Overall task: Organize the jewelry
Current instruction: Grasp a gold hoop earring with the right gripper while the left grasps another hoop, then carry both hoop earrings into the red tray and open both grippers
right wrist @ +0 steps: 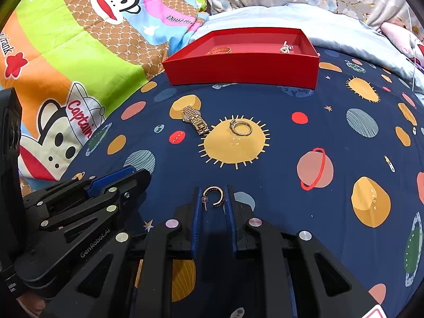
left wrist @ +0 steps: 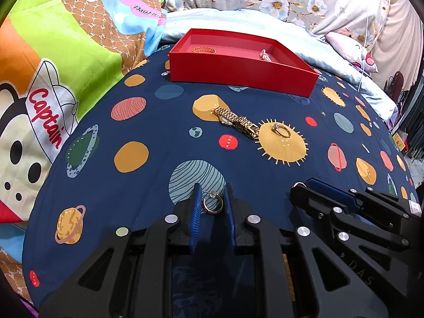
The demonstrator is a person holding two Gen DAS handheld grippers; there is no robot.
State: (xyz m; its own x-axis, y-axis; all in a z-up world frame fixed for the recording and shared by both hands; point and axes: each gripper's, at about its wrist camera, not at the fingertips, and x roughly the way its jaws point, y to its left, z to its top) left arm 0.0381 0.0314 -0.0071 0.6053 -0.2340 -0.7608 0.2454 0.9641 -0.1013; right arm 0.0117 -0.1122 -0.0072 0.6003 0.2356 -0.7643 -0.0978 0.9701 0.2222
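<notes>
Progress roughly half: red box (left wrist: 238,66) holds bracelet (left wrist: 204,50) plus silver piece (left wrist: 265,54); watch (left wrist: 237,122) and ring (left wrist: 281,130) remain on bedsheet (left wrist: 148,122), left gripper (left wrist: 212,201) and right gripper (right wrist: 212,198) each bracketing a hoop earring (right wrist: 215,196), jaws parted, grip unconfirmed.

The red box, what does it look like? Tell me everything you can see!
The red box is a shallow open tray with no lid in view, plain red outside and pinkish red inside, and it looks like cardboard. It sits flat on the space-print sheet, at the far edge near the pale blue bedding. Inside lie a gold bracelet on the left and a small silvery piece on the right. Neither gripper touches it.
</notes>
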